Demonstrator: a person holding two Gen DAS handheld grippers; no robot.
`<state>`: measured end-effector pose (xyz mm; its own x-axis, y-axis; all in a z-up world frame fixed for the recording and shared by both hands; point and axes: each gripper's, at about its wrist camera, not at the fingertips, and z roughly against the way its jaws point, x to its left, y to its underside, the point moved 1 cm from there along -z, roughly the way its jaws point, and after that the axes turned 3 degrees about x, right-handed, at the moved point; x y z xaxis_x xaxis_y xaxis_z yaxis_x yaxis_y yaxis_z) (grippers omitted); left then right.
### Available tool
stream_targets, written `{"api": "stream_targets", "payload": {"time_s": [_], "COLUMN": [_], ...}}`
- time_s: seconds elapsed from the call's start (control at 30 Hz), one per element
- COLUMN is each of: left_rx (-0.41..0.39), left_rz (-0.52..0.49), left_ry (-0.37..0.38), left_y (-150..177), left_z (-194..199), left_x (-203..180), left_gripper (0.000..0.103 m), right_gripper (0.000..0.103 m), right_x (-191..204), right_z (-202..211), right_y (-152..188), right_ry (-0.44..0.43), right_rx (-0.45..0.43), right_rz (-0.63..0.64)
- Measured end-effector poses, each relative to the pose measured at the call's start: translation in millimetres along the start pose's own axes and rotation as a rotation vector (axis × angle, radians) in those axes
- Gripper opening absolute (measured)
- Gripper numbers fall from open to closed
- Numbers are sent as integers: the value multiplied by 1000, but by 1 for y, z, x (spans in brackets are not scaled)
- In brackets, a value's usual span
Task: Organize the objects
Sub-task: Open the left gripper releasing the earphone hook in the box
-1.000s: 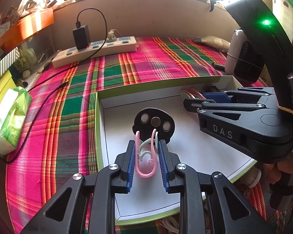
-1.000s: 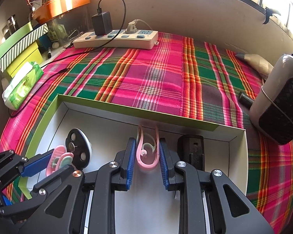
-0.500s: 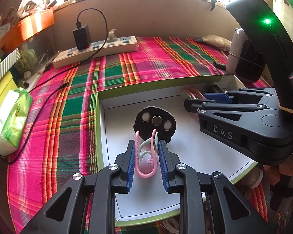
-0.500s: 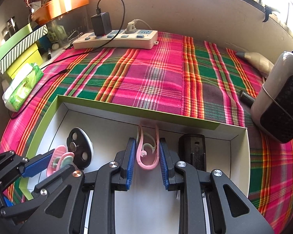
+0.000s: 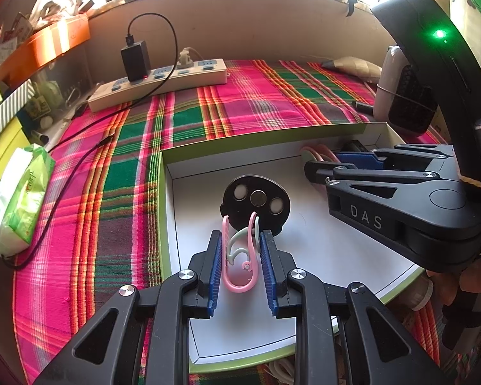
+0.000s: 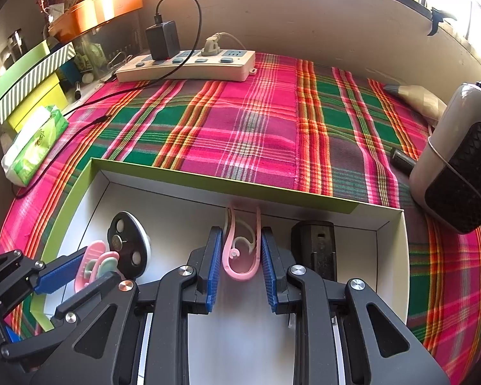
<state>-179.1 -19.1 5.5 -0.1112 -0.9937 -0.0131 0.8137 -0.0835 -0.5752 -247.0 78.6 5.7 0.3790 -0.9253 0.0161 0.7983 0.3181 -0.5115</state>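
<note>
Both grippers hang over a white box with a green rim [image 5: 256, 139] [image 6: 208, 183] on a plaid cloth. My left gripper [image 5: 241, 237] is shut on a pink and pale green clip [image 5: 240, 276], held upright above the box floor; the right wrist view shows this gripper [image 6: 64, 272] at lower left. My right gripper [image 6: 242, 234] is shut on a pink and white clip [image 6: 240, 269] near the box's far wall; in the left wrist view that gripper [image 5: 320, 166] enters from the right. A black disc with three round spots [image 5: 256, 202] [image 6: 128, 247] lies in the box, as does a black block [image 6: 314, 247].
A white power strip with a black charger [image 5: 163, 80] [image 6: 189, 64] lies at the back of the cloth, its cable trailing left. A green tissue pack [image 5: 19, 199] sits at the left edge. A white and black appliance [image 6: 458, 160] stands right of the box.
</note>
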Motion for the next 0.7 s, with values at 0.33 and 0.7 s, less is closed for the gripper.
{"api": "stream_targets", "payload": {"time_s": [0.33,0.7], "left_rx": [1,-2], "left_rz": [9,10], "left_ry": [15,10], "left_y": [-1,0], "left_z": [1,5], "left_x": [-1,-1], "left_gripper": [27,35], "right_gripper": [37,37], "right_x": [-1,-1], "right_z": [2,9], "right_y": [0,2], "right_ry": [6,8], "right_rx": [-5,-15], "right_rz": [-6,-16]}}
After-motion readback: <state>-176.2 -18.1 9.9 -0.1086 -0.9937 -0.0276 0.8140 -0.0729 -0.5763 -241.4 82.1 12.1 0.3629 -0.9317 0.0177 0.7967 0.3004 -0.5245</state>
